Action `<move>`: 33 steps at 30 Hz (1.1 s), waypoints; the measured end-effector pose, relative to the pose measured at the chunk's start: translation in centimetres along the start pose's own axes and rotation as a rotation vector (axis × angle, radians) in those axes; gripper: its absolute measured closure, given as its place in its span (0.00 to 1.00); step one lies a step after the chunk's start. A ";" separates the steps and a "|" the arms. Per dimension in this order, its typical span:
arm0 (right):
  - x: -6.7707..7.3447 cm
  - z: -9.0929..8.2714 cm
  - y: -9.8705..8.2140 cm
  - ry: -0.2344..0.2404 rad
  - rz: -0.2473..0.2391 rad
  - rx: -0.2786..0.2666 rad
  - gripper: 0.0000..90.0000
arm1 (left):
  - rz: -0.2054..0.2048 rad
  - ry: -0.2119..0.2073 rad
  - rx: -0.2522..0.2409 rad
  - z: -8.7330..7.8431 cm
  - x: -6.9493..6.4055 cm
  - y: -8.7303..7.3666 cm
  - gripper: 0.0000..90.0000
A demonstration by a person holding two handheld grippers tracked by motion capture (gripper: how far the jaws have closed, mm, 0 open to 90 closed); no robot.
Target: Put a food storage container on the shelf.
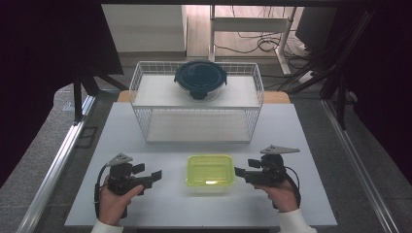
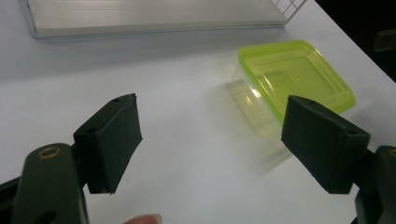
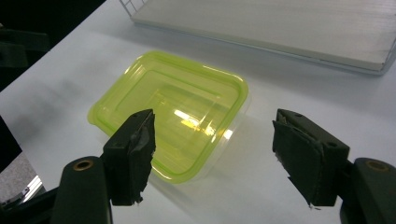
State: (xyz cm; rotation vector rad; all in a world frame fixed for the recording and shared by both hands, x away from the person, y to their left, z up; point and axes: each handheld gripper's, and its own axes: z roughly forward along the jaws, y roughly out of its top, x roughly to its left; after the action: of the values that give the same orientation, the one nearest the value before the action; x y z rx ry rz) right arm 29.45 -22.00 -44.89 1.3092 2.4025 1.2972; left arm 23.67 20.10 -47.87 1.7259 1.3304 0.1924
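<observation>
While jaws of left gripper [image 1: 151,177] and right gripper [image 1: 241,172] stand apart, empty, green-lidded box [image 1: 210,171] sits between them on white table [image 1: 301,145]. Beyond: wire rack [image 1: 197,102], round dark-lidded container [image 1: 200,79] on its top shelf. Nothing between grippers and box.

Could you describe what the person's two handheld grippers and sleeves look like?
Both the left gripper and right gripper are black, each topped by a grey three-cornered plate and trailing a black cable. Their jaws end in blocky black pads on arms with brass-coloured rivets. The person's cuffs are white.
</observation>
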 end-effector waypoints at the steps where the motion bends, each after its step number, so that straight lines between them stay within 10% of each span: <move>1: -0.1 0.1 0.0 0.005 0.002 0.005 0.34 | -0.002 0.000 0.002 0.1 0.0 0.0 0.22; 14: -1.3 1.1 -0.5 0.053 0.069 0.041 0.42 | -0.034 -0.034 0.061 2.2 -0.6 -0.1 0.26; 33: -2.0 3.3 -0.8 0.119 0.176 0.070 0.49 | -0.125 -0.252 0.163 6.8 -1.5 1.9 0.41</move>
State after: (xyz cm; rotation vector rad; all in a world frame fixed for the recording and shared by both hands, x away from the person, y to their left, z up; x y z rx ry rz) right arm 31.70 -21.59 -48.16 1.5358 2.4803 1.3829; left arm 28.53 15.07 -49.74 1.7290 1.2887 -0.2039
